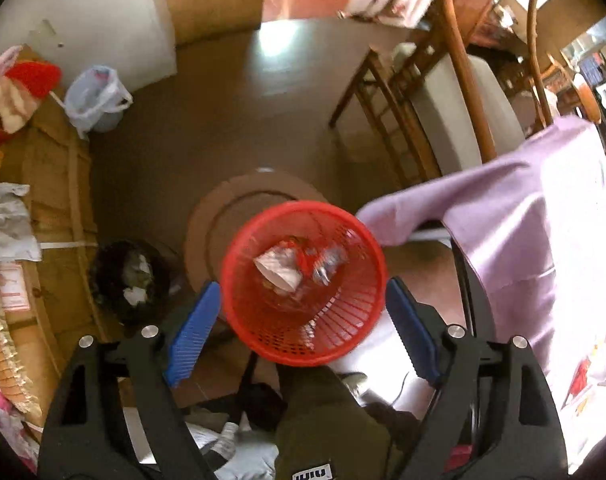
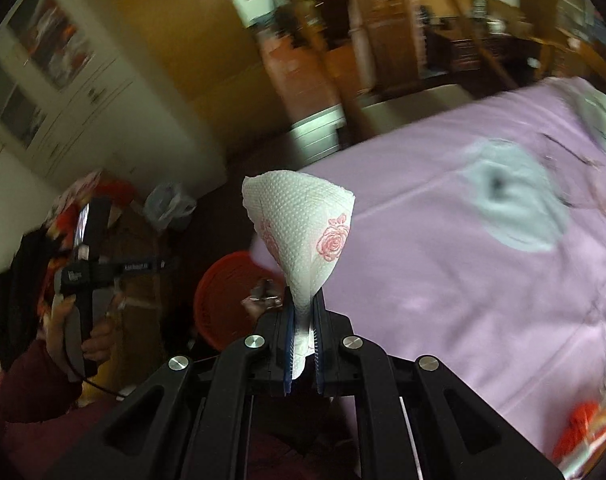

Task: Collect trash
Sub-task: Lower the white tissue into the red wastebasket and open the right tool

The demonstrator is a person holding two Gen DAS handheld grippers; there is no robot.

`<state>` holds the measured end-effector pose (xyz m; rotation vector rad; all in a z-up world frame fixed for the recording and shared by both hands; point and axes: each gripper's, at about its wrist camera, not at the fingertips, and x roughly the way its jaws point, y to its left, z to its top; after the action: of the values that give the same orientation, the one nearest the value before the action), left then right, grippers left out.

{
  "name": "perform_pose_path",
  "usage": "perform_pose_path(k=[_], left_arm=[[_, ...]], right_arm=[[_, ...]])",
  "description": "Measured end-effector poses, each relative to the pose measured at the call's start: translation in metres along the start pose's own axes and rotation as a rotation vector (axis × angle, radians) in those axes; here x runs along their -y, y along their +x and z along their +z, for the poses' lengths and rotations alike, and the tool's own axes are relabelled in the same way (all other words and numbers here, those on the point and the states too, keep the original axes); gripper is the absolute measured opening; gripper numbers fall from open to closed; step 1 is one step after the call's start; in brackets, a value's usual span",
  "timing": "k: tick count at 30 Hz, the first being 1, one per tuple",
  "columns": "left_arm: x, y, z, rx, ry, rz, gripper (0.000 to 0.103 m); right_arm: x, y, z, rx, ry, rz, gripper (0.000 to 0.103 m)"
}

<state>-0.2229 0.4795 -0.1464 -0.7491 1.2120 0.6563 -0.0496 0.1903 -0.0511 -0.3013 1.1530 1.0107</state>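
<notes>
The lilac-covered tabletop [image 2: 463, 260] spreads to the right of the right tongs [image 2: 303, 336] & a bit beyond them; in the left wrist view its cloth hangs at the right of the left tongs [image 1: 299, 320]. The red basket [image 1: 303, 284] sits on the floor straight below the left tongs, between their blue pads, w/ a paper scrap & crinkled wrappers already inside. From the right tongs it lies down-left, partly hidden behind the napkin.

Left tongs: jaws wide apart, nothing between the pads, so empty. Right tongs: clamped tight on the white rose-print napkin [image 2: 299, 224], which fans out above the tips.

Step in hand, probably: get the napkin to the basket. To do it well, the person should bring the right tongs across till they're over the basket's middle, not the rim, point them down, go low, then let go. Tissue is light and drifts, so a high drop may miss. It can also cling to the ribbed pads; a wide opening helps. Left tongs should move aside.
</notes>
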Motion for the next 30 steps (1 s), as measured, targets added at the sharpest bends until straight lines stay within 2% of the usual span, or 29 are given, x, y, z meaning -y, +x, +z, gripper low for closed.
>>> perform_pose_path(k=[6,12,15,16,18,23,30], left_arm=[[-0.036,-0.019,-0.013,0.043,-0.049,0.063,0.084],[-0.069,-0.027,-0.026,0.058,-0.110,0.107,0.084],[-0.084,-0.028,-0.032,0.052,-0.159,0.108,0.084],[-0.087,-0.028,-0.033,0.051,-0.168,0.108,0.084],[-0.093,-0.027,-0.036,0.046,-0.186,0.113,0.084],[-0.100,-0.028,-0.036,0.039,-0.207,0.118,0.084],[-0.086,-0.025,-0.026,0.041,-0.167,0.113,0.084]], right_arm=[[-0.063,0.052,0.019,-0.111,-0.181,0.091,0.009],[-0.107,0.091,0.028,-0.199,-0.292,0.151,0.009],[-0.118,0.108,0.032,-0.239,-0.326,0.164,0.014],[-0.122,0.112,0.033,-0.249,-0.330,0.164,0.023],[-0.127,0.119,0.036,-0.259,-0.326,0.165,0.034],[-0.128,0.126,0.042,-0.265,-0.318,0.175,0.038],[-0.112,0.126,0.042,-0.279,-0.285,0.186,0.043]])
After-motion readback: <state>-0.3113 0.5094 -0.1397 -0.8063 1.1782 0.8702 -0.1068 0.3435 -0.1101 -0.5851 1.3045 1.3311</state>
